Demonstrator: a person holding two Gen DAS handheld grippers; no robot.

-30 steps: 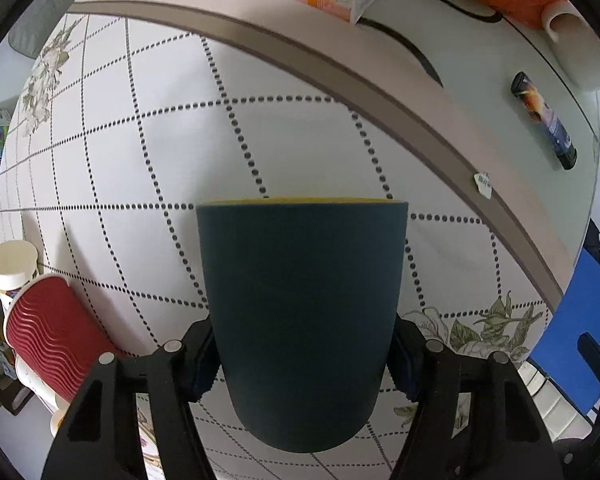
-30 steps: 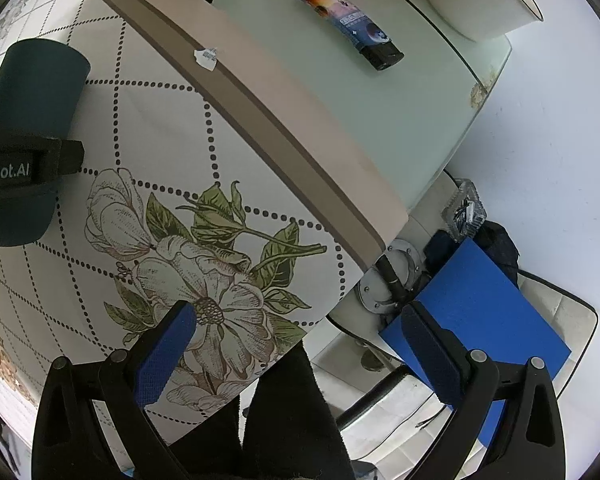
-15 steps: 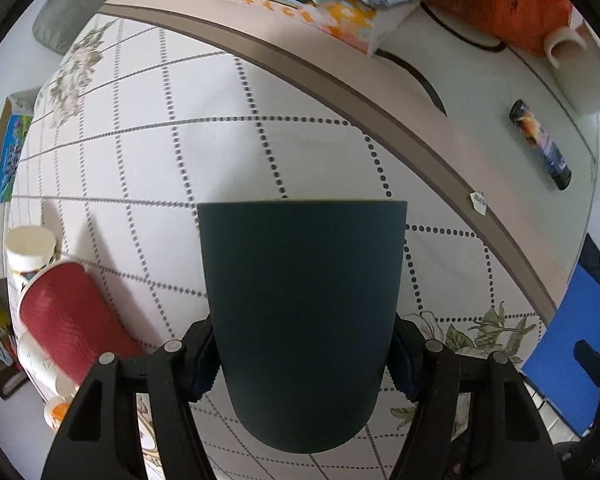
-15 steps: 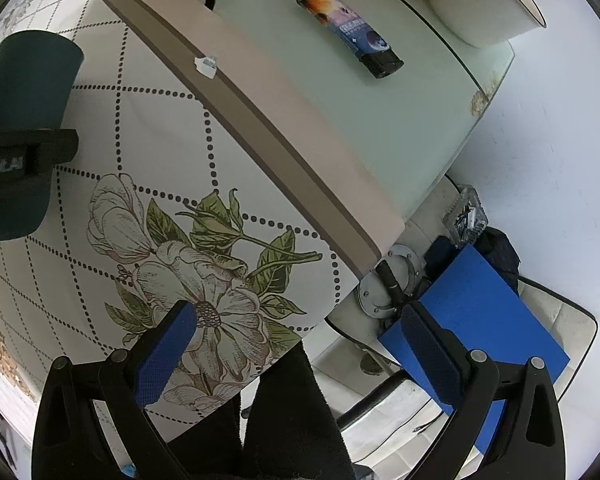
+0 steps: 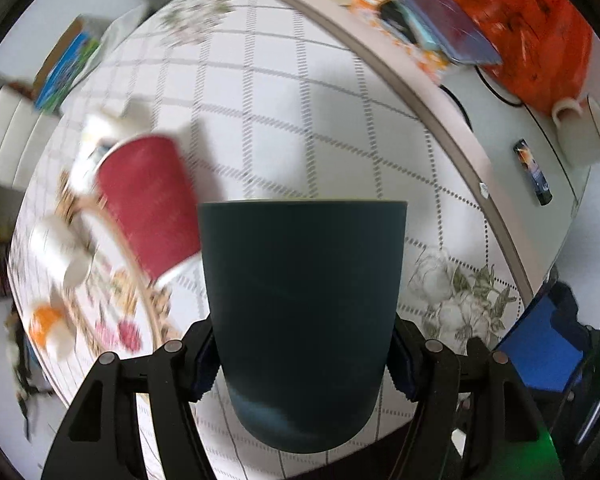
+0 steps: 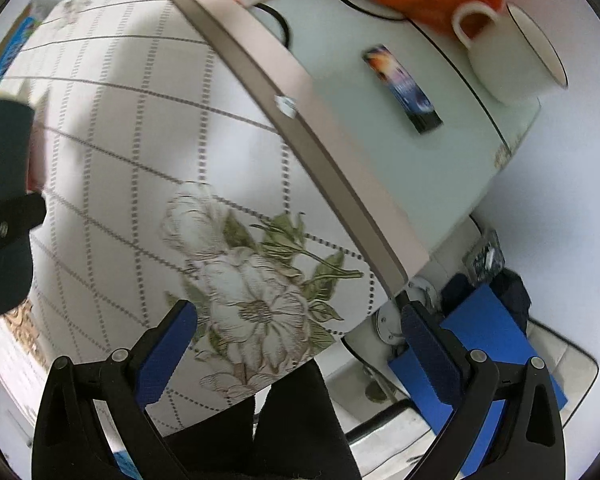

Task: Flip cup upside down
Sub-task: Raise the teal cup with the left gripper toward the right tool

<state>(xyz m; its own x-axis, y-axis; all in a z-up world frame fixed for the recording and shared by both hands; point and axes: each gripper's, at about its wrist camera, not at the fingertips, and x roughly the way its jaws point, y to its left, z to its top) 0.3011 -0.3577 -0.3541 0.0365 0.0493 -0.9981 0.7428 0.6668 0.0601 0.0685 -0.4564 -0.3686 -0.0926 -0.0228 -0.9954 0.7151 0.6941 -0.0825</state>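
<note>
Left wrist view: the cup is gripped mid-frame by the left fingers, lifted for turning. Right fingers are spread wide, empty. Rim-down tipping is needed next.

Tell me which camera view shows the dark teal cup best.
The left wrist view: the dark teal cup fills the centre, whole from rim to rounded base, clamped between the left gripper. The right wrist view catches only a slice of it at the left edge, partly behind a black finger; the right gripper is open, holding nothing.
</note>
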